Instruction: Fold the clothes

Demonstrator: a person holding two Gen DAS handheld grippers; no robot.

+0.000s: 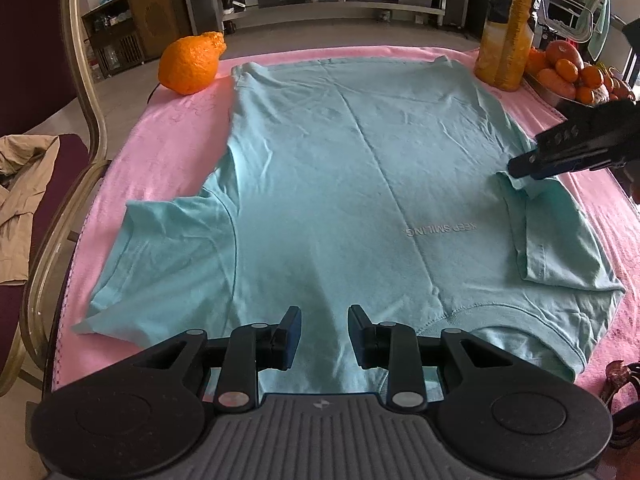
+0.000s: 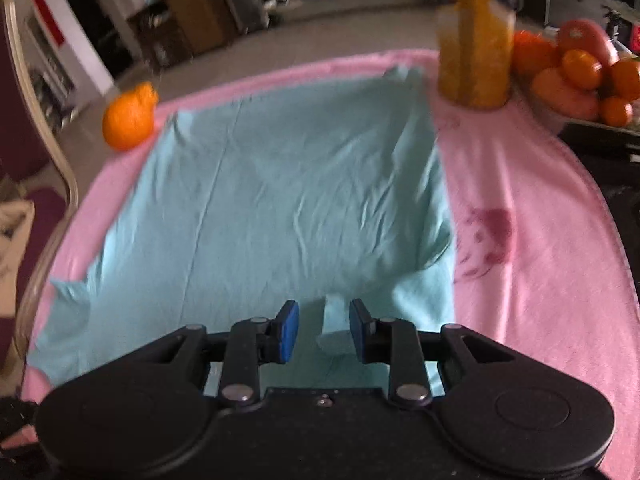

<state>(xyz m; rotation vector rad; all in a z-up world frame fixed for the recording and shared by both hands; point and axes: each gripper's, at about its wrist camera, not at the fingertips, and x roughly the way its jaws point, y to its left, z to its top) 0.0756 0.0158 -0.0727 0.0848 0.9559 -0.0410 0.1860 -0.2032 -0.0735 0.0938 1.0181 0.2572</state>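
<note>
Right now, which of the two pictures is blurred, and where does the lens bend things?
Right wrist view: motion blur throughout; the orange and T-shirt look smeared. Left wrist view: sharp, the shirt's print is readable. Both: fisheye curves the pink cloth's edges.

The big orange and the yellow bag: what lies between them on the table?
In the left wrist view, only the shirt's far edge on the pink cloth lies between orange and bag.
</note>
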